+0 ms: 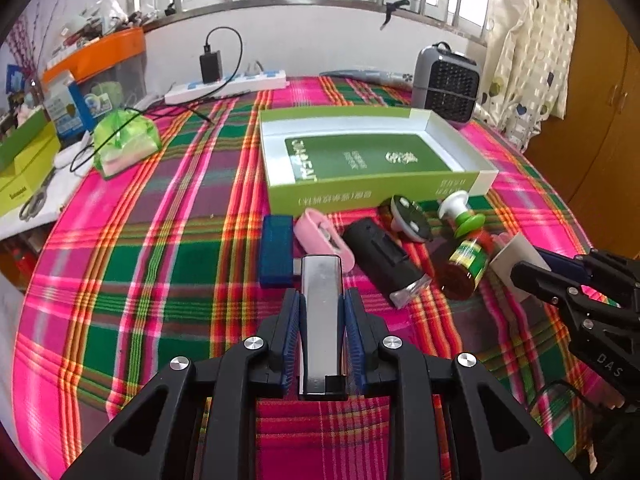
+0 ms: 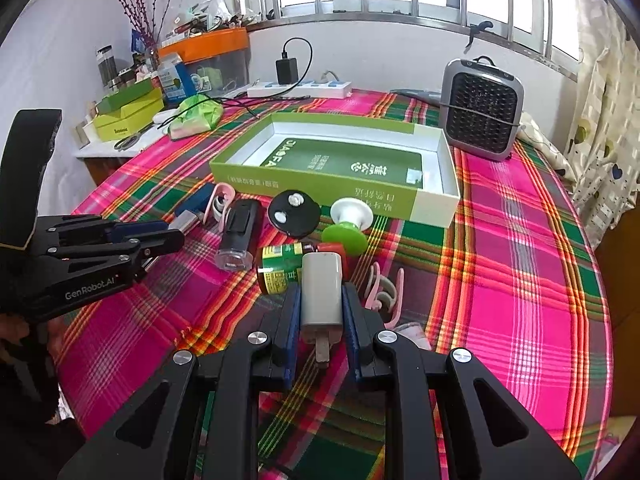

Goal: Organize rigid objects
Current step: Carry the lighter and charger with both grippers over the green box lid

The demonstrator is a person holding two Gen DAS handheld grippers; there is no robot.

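My left gripper [image 1: 320,294] is shut on a silver metal bar [image 1: 322,320]; its blue pads sit against both long sides. The bar's far end lies by a blue block [image 1: 276,252] and a pink holder [image 1: 324,240]. My right gripper [image 2: 320,292] is shut on a white charger plug [image 2: 322,292], prong towards the camera, just above an amber bottle with a green label [image 2: 280,268]. A black torch-like device [image 2: 240,232], a black disc [image 2: 294,212] and a green-and-white stopper [image 2: 348,224] lie before the open green box [image 2: 320,186]. The left gripper [image 2: 176,238] shows at the left.
A grey fan heater [image 2: 482,110] stands behind the box at the right. A white power strip [image 2: 300,88] with a black charger and a green bag [image 2: 198,114] lie at the back left. A pink clip [image 2: 380,292] rests right of my right gripper. Plaid cloth covers the table.
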